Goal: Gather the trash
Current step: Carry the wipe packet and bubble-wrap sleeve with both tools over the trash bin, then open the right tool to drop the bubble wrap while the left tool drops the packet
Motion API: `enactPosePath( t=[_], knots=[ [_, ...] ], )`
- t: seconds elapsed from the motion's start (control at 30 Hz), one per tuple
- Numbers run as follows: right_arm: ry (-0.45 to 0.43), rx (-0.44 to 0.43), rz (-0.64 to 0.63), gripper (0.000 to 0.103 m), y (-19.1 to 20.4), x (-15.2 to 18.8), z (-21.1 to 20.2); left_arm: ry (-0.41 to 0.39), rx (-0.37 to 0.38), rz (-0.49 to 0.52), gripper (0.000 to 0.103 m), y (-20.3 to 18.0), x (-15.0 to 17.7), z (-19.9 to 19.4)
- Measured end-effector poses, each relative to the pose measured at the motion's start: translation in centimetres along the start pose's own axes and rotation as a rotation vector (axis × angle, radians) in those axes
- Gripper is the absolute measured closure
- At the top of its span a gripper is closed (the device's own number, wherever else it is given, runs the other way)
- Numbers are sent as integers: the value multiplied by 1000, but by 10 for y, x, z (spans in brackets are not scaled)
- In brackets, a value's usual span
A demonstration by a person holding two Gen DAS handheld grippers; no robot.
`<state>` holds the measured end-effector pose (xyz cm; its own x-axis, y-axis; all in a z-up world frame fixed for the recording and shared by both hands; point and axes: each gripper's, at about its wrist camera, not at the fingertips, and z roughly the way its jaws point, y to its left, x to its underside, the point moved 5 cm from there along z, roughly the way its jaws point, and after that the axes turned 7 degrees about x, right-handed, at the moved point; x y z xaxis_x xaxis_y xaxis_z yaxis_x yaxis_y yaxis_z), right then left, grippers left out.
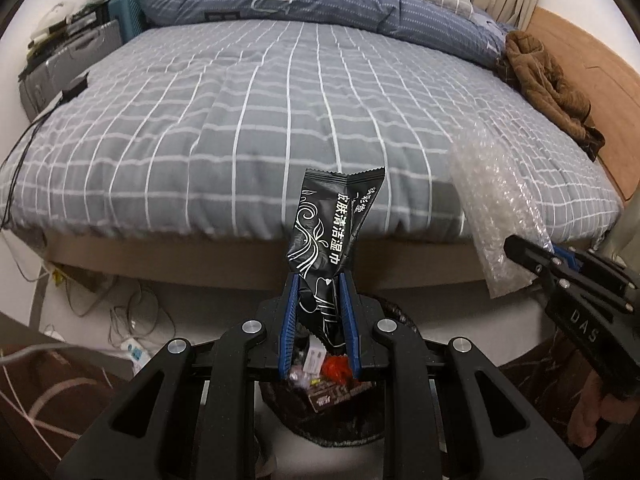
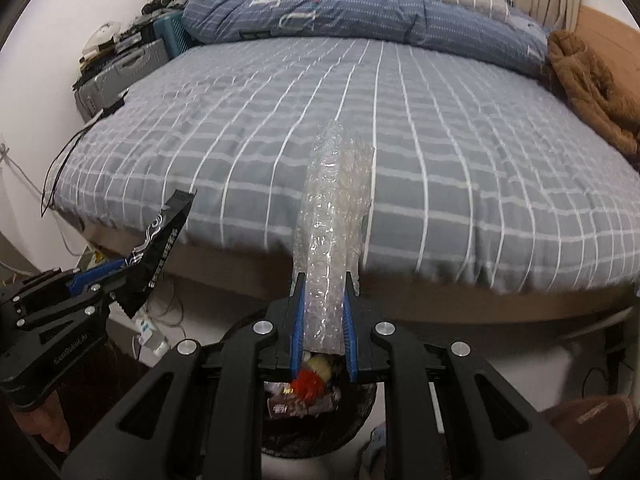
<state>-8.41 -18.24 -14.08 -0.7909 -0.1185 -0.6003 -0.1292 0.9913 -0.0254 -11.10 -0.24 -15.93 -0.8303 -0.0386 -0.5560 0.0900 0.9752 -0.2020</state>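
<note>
My left gripper (image 1: 319,280) is shut on a black wet-wipe wrapper (image 1: 330,224) with white lettering, held upright above a dark trash bin (image 1: 344,420) full of wrappers. My right gripper (image 2: 324,280) is shut on a clear bubble-wrap piece (image 2: 334,216), held above the same bin (image 2: 320,420). The right gripper with the bubble wrap (image 1: 496,208) shows at the right of the left wrist view. The left gripper with the black wrapper (image 2: 160,248) shows at the left of the right wrist view.
A bed (image 1: 280,120) with a grey checked cover lies ahead, a blue duvet (image 1: 300,0) at its far end and a brown garment (image 1: 548,80) at the right. Cables and a power strip (image 1: 132,348) lie on the floor at the left. Suitcases (image 1: 68,60) stand at the far left.
</note>
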Motion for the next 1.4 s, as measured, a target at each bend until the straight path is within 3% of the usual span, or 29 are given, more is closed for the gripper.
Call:
enactPosePath(
  t=[0.4,0.57,0.93,1.1,1.4],
  knots=[
    [144,-21,27,88,8,55,14,66,-35,-36,83,16,36,8],
    [224,-36,-8,88,20,68,41,92,-47,-35,83,24,42,24],
    [314,-43,-51,87,41,78,79,194,-71,-81,83,51,57,61],
    [324,-43,-56,81,48,78,87,200,-75,-92,83,57,59,63],
    [284,6,-32,44,30,71,85,211,-51,-52,83,38,60,65]
  ],
)
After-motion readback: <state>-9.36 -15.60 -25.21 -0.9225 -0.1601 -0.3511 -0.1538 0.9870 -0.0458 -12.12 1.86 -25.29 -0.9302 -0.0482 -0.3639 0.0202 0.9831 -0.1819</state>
